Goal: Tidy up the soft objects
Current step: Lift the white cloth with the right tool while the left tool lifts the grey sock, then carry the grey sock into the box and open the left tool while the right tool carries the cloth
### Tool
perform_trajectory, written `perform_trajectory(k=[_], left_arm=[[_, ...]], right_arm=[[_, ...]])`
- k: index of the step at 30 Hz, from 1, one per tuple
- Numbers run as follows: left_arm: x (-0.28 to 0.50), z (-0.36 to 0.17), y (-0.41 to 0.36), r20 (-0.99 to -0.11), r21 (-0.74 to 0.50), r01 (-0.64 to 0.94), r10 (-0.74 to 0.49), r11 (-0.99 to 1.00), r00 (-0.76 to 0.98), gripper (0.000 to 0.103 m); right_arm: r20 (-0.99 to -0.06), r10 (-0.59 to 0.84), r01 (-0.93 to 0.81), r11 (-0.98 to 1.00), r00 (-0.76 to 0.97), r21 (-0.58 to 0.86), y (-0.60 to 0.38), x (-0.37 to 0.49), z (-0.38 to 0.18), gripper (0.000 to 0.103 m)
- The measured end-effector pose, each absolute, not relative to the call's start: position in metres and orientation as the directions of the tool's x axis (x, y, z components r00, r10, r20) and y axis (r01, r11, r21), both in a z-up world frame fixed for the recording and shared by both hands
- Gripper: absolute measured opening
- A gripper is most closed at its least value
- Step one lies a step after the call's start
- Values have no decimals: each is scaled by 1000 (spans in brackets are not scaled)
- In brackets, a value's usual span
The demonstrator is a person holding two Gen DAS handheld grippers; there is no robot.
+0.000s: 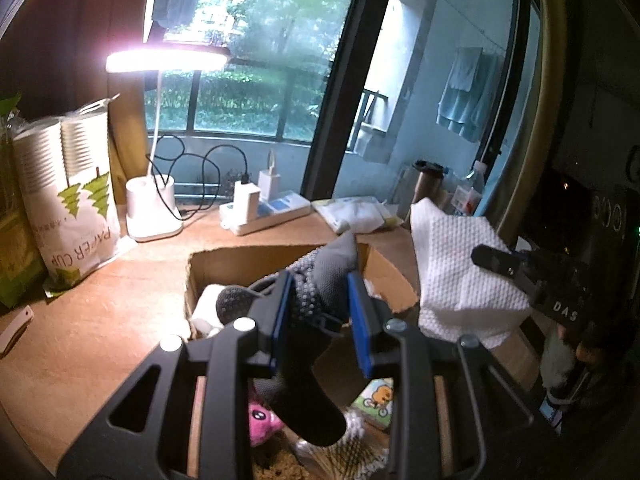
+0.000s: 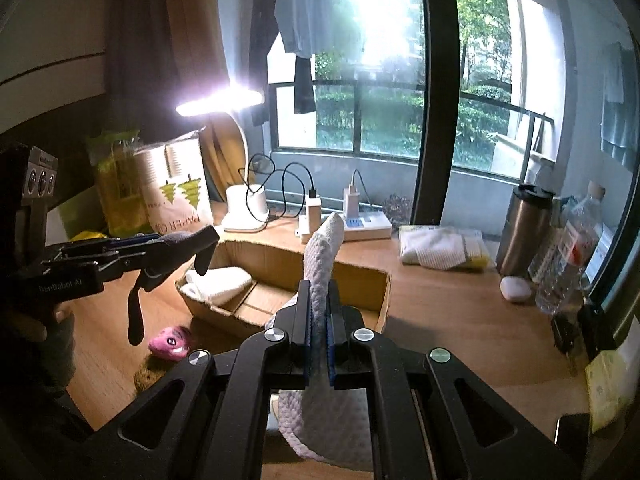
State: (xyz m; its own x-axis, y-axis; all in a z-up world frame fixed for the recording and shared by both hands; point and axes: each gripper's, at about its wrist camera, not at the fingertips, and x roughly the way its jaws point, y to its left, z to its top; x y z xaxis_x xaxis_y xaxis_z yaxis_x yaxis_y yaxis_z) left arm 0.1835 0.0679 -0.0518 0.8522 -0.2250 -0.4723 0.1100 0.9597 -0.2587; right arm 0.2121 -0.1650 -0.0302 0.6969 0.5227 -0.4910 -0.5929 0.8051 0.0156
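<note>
While both loads are hanging above the cardboard box (image 2: 352,276) mid-desk, left gripper (image 1: 320,312) is clamping a limp grey sock (image 1: 320,280) mid-length; right gripper (image 2: 319,344) is pinching a light, floppy white cloth (image 2: 324,248) near its fold.

Grey dotted glove (image 1: 320,276); white embossed cloth (image 1: 460,264)

A cardboard box (image 2: 360,280) sits mid-surface (image 2: 460,320) with a folded cloth (image 2: 220,282) inside at its left end. Behind it, near the window, stand a lamp base (image 2: 246,210) and a power strip (image 2: 366,226). A paper-cup pack (image 2: 180,196) stands far left, a flask (image 2: 526,230) and bottle (image 2: 568,256) far right. A plush toy (image 2: 170,342) lies before the box.
</note>
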Motion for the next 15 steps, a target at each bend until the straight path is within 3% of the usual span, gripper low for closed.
perform_trajectory(k=[15], left_arm=[[236,-58,38,-506,-242,103,-216,965,835,29]], right_arm=[[-463,510,-548,834,725,60,-207,256,-32,6]])
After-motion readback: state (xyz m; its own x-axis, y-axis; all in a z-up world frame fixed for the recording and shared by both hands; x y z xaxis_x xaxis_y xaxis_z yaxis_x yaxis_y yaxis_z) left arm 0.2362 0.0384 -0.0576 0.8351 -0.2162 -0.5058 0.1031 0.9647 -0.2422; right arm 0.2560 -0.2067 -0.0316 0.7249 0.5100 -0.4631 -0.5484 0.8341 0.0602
